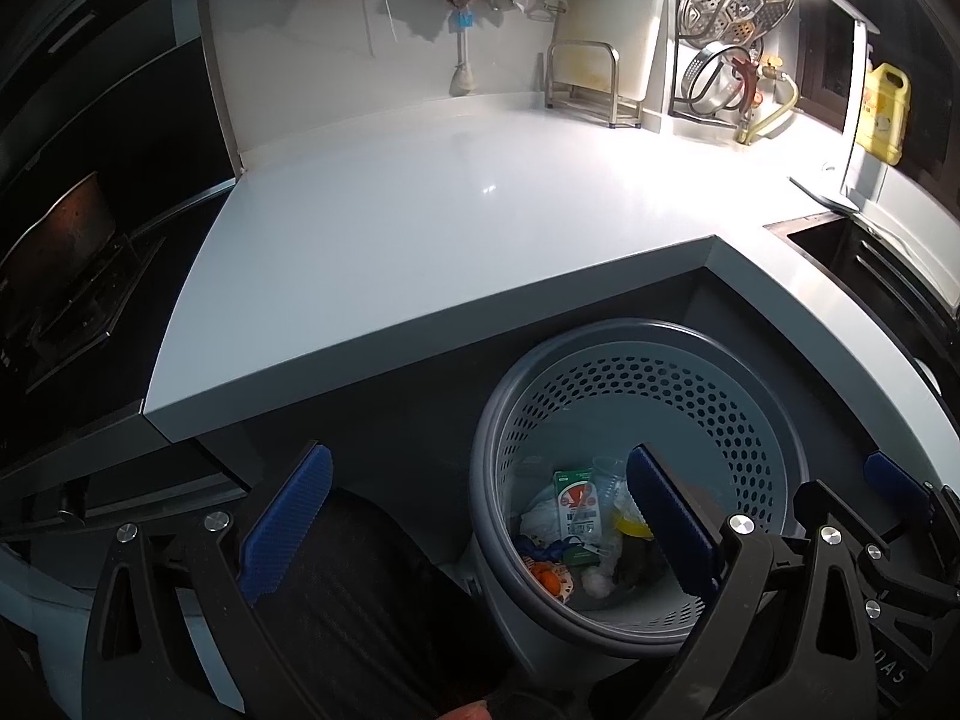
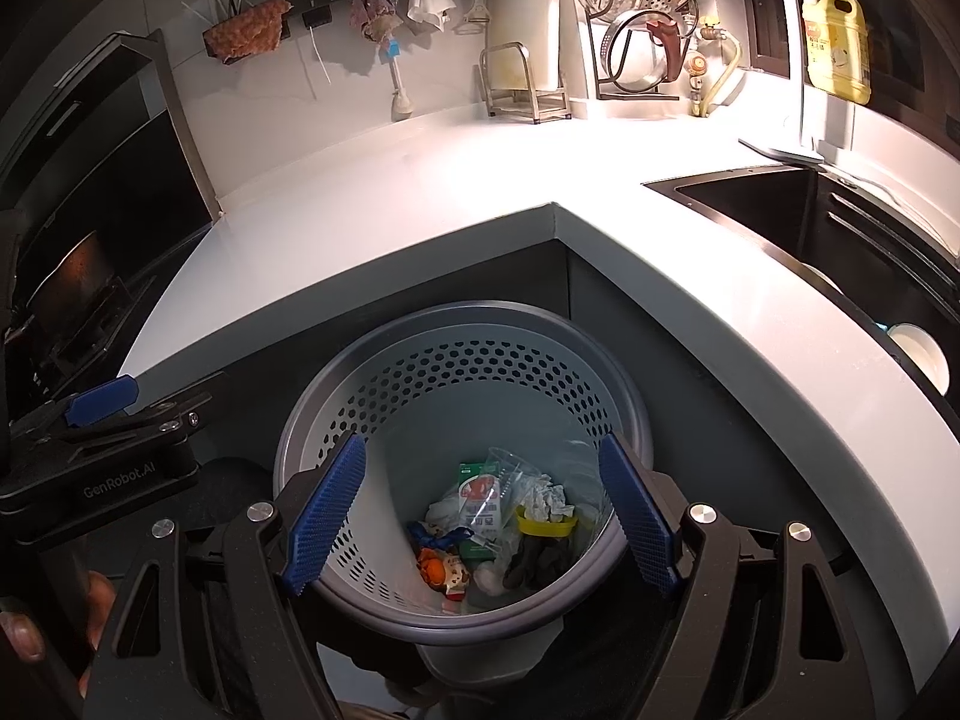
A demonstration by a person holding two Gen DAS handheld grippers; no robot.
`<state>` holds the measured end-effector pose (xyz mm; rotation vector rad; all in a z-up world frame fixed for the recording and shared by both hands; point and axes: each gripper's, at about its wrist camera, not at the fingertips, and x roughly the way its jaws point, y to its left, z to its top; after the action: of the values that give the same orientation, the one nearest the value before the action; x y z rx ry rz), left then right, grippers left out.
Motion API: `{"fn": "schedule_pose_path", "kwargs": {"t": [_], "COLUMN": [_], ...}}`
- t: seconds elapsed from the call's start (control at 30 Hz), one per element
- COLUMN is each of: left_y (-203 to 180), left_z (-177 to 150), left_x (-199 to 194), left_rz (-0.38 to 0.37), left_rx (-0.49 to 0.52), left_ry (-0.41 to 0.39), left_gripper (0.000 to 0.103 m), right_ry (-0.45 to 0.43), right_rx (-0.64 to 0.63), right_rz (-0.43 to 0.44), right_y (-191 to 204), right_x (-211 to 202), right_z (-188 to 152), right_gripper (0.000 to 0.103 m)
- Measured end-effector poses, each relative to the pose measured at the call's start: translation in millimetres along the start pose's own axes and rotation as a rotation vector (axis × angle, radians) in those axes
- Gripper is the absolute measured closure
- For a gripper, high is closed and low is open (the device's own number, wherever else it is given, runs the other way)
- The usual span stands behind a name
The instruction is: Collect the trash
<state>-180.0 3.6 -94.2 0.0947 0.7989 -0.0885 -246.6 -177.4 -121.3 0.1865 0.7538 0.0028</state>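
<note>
Desk [image 2: 420, 192] surface, white and L-shaped, fills most of what you see, with a dark sink [image 2: 780, 210] set into it on your right and a stove with a pan [image 1: 60, 240] on your left. Below the inner corner of the desk stands a grey perforated bin [image 2: 480, 360], and the trash lies at its bottom: a green and white carton [image 2: 480, 498], crumpled white paper [image 2: 546, 501], a yellow piece [image 2: 543, 525], a dark glove [image 2: 534, 558] and an orange wrapper [image 2: 438, 570]. Your right hand-held gripper [image 2: 480, 528] hangs over the bin's mouth with its blue pads apart and nothing between them. Your left hand-held gripper [image 1: 474, 528] sits just beside it, over the bin's left rim, jaws likewise spread and empty.
</note>
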Motion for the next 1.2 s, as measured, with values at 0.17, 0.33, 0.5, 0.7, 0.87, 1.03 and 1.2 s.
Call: {"fn": "schedule_pose_path", "kwargs": {"t": [0.17,0.33,0.5,0.7,0.87,1.03,1.2], "left_y": [1.6,3.3,4.3,3.7,2.8,2.8,2.0], "left_z": [-0.9,-1.5,-1.9,-2.4,-3.4,-2.8,-2.1], "left_x": [2.3,4.9,5.5,4.8,2.2,1.5,2.0], "left_rz": [0.002,0.004,0.002,0.005,0.007,-0.001,0.001], "left_rx": [-0.005,-0.007,-0.008,-0.006,-0.001,-0.008,-0.005], "left_ry": [0.002,0.007,0.009,0.004,-0.005,0.002,0.007], "left_gripper": [0.006,0.006,0.006,0.006,0.006,0.006,0.006], "right_ry": [0.003,0.002,0.002,0.000,-0.004,-0.008,-0.009], "right_rx": [-0.004,-0.006,-0.013,-0.019,-0.020,-0.019,-0.019], "right_rz": [-0.008,-0.020,-0.027,-0.028,-0.028,-0.027,-0.028], "right_y": [0.5,1.0,3.0,5.4,5.3,5.8,5.7], "right_x": [1.1,0.8,0.5,0.4,-0.7,-1.4,-1.4], "right_z": [0.0,1.2,1.3,1.4,1.7,2.2,2.1], "right_gripper": [0.026,0.026,0.026,0.026,0.026,0.026,0.026]}}
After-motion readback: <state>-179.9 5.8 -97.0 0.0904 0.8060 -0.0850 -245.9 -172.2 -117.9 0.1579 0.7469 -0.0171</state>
